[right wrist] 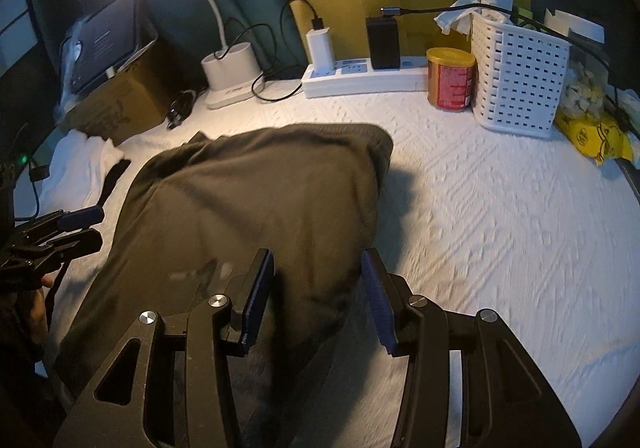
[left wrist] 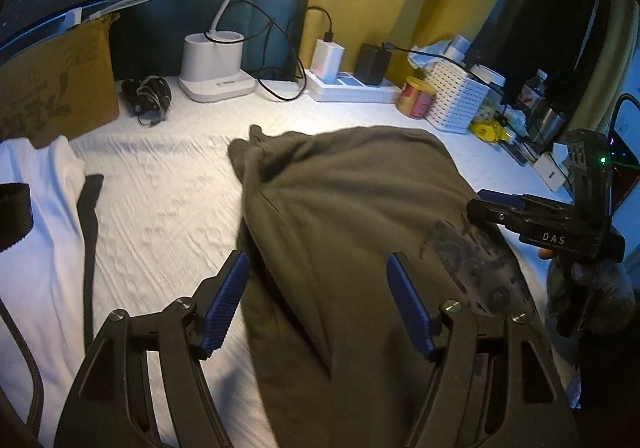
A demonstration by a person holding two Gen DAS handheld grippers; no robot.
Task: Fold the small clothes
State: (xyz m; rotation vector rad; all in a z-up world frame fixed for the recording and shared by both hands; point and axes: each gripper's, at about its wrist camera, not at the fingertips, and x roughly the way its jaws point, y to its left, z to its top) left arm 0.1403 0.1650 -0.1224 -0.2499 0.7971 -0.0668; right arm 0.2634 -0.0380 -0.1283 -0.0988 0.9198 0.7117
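A dark olive garment [left wrist: 352, 216] lies partly folded on the white textured table cover [left wrist: 168, 184]; it also shows in the right wrist view [right wrist: 256, 208]. My left gripper [left wrist: 316, 304] is open over the garment's near left edge, holding nothing. My right gripper [right wrist: 316, 300] is open over the garment's near right edge, holding nothing. The right gripper shows in the left wrist view [left wrist: 520, 212] at the garment's right side. The left gripper shows in the right wrist view [right wrist: 76, 228] at the garment's left side. A white garment [left wrist: 40, 208] lies at the left.
At the back stand a cardboard box [left wrist: 60, 88], a white lamp base [left wrist: 214, 68], a power strip [left wrist: 352, 88] with chargers, a red tin [right wrist: 450, 78] and a white basket [right wrist: 516, 76]. A yellow packet [right wrist: 596, 136] lies at the right. A black strap [left wrist: 90, 224] lies on the white garment.
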